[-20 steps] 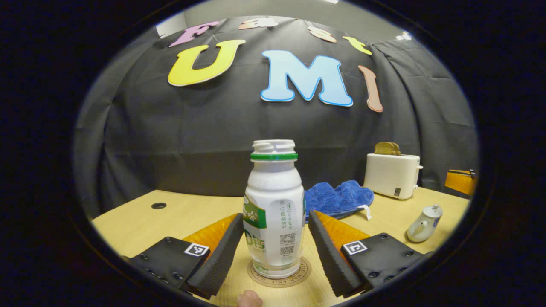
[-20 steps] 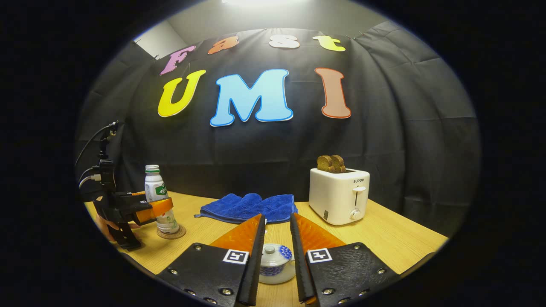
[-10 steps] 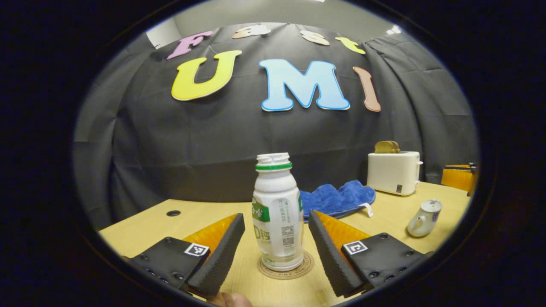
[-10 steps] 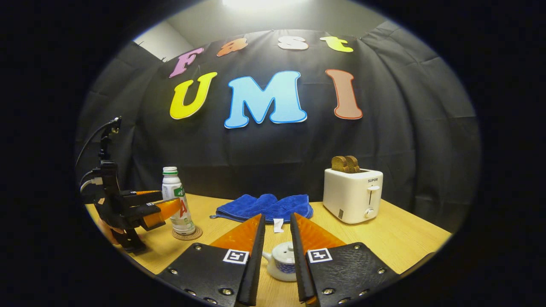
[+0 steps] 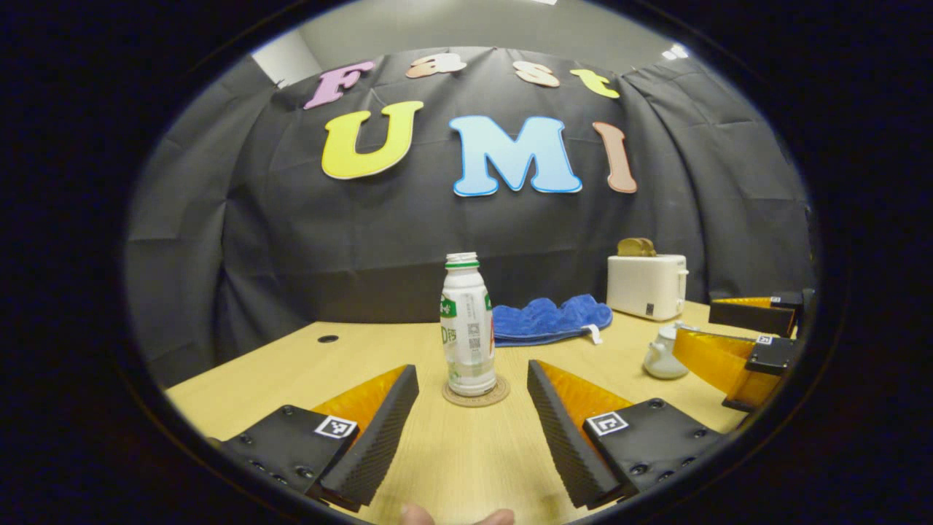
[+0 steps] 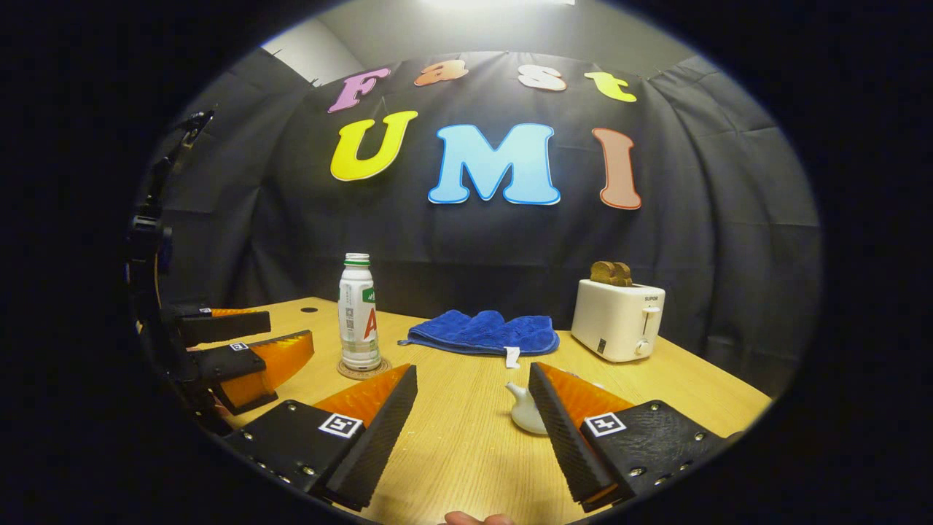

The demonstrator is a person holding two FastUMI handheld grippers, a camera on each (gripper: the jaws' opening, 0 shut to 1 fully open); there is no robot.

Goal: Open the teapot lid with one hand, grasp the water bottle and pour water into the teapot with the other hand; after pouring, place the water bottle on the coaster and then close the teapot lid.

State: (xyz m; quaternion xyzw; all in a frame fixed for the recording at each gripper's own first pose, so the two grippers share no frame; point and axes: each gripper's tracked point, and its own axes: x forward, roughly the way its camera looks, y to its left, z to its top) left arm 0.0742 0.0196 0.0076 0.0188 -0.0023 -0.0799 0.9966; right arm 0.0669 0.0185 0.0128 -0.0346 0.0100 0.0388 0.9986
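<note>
Wooden table (image 5: 291,368) spreading pale across both views, backed by black cloth. Farther back, a blue towel (image 6: 485,332) and a white toaster (image 6: 616,319) holding bread. Upright on a round coaster (image 5: 477,394), a white water bottle (image 5: 466,328), uncapped, green ring at the neck, standing clear beyond the left gripper (image 5: 472,423), jaws spread wide and gripping nothing. Seen from the right gripper view, the same bottle (image 6: 358,321) on its coaster (image 6: 363,368), left gripper (image 6: 248,343) just beside and apart from it. Right gripper (image 6: 472,430) likewise spread, empty, with the small white teapot (image 6: 526,412) partly hidden behind its right finger; in the left gripper view, teapot (image 5: 662,356) with lid seemingly on, though too small to be sure. Judged nearly complete: bottle placed, lid apparently back. Best now to draw both grippers straight back, jaws kept wide, avoiding any sideways sweep that could clip the light bottle or nudge the spout.
</note>
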